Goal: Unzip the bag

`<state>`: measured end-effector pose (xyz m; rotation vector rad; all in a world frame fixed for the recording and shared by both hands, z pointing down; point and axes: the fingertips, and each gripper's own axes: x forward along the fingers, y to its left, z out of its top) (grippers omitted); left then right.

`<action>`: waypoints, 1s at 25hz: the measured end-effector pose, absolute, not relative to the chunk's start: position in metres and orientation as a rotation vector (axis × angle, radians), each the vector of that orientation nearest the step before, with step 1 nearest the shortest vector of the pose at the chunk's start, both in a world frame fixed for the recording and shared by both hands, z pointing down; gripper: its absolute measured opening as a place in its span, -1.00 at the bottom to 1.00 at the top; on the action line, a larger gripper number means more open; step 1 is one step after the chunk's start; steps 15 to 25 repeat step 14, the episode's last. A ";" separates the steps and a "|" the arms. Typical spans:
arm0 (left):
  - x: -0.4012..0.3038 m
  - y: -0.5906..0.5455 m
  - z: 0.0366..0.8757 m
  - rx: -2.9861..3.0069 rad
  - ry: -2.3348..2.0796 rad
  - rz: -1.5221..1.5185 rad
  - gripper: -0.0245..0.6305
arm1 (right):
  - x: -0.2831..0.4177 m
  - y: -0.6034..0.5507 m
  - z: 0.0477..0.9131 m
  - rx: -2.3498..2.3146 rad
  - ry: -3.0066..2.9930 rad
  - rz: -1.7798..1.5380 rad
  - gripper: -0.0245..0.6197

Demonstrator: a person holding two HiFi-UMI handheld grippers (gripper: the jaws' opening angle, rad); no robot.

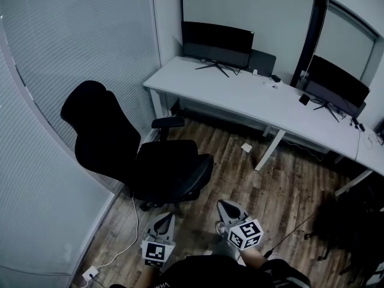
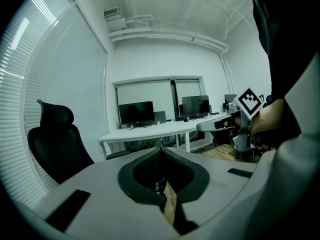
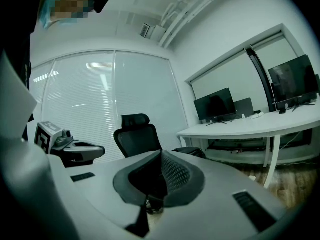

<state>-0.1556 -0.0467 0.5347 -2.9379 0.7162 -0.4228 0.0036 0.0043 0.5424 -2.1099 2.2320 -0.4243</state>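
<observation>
Hard to make out: a dark heap (image 1: 347,225) on the floor (image 1: 240,173) at the head view's right edge, partly cut off. It is too dark to tell whether it is the bag.
Cut off: the person's dark clothing (image 1: 222,273) covers the rear of both grippers at the bottom edge.
Heap and grippers: the heap lies at 3 o'clock of the right gripper (image 1: 225,206), well apart from it, and farther still from the left gripper (image 1: 164,218).
Left gripper: clenched, jaws together on nothing.
Right gripper: clenched and empty, near the left one; both point toward 12 o'clock.
Bench: long and white (image 1: 252,95), from 12 to 2 o'clock, carrying a monitor (image 1: 217,42) and a second monitor (image 1: 336,83).
Chair: a black office chair (image 1: 144,161) at 11 o'clock, near the left gripper, between the grippers and the blinds (image 1: 78,35).
Small things: a white socket strip (image 1: 90,273) with its cord at 8 o'clock, and a white scrap (image 1: 246,147) on the floor by the bench leg.
</observation>
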 end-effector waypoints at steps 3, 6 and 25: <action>-0.159 -0.043 0.532 -2.955 0.728 -0.425 -0.87 | 0.002 0.006 0.539 -2.112 2.237 -0.423 -0.79; -0.162 -0.041 0.531 -2.960 0.731 -0.422 -0.87 | -0.001 0.006 0.536 -2.112 2.240 -0.425 -0.79; -0.165 -0.036 0.542 -2.969 0.730 -0.404 -0.87 | -0.005 0.008 0.542 -2.107 2.254 -0.418 -0.79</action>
